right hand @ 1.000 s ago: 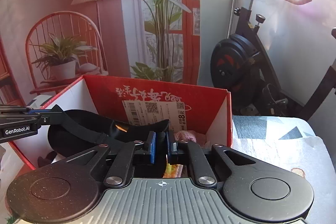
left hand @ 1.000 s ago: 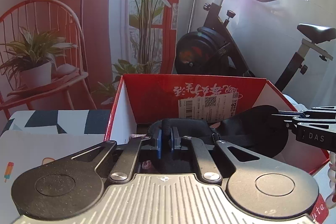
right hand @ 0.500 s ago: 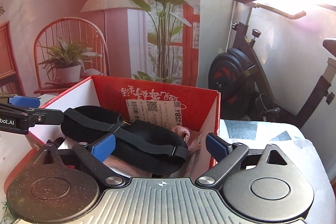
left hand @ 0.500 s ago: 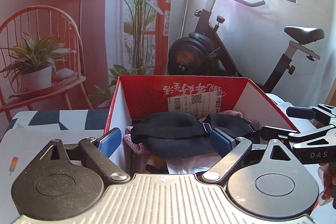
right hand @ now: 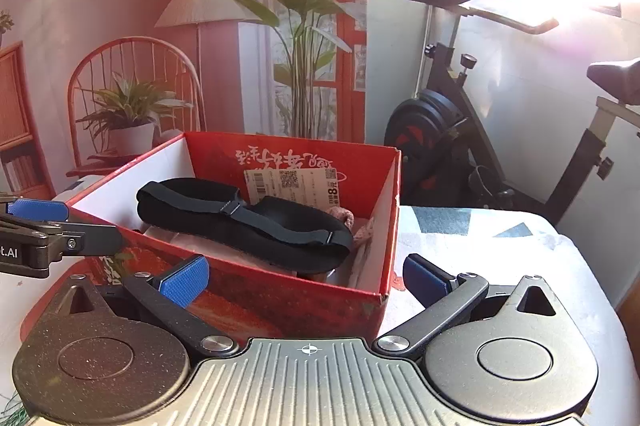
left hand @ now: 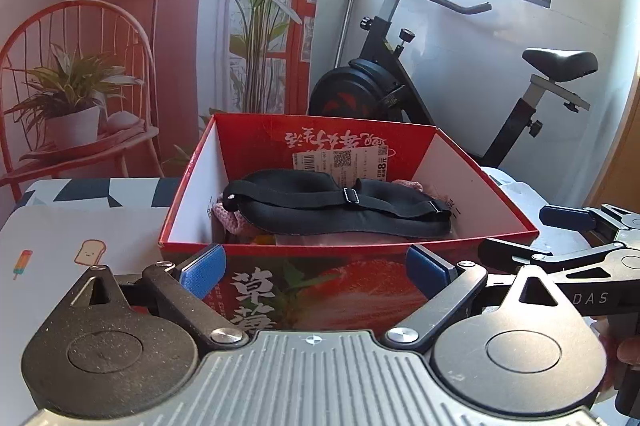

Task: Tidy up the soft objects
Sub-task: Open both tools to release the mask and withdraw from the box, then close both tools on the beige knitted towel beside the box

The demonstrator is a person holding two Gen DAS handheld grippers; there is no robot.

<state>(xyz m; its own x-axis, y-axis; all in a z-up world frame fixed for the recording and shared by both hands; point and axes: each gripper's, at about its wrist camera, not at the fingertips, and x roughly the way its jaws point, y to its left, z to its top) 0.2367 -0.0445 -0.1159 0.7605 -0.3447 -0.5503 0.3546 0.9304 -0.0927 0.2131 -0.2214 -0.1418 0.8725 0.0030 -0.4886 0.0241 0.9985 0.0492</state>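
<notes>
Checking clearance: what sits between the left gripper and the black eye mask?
Only the red box's near wall separates the left gripper from the eye mask, per the left wrist view.

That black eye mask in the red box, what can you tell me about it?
The black eye mask looks like soft padded fabric, with a thin elastic strap and small buckles running along its top. It lies lengthwise inside the red box, resting on a pink knitted item and other contents. Neither gripper touches it.

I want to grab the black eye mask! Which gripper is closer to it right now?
It's hard to say; they look about equally near. The left gripper and right gripper both hang open outside the red box, in front of its near wall, while the black eye mask lies inside.
</notes>
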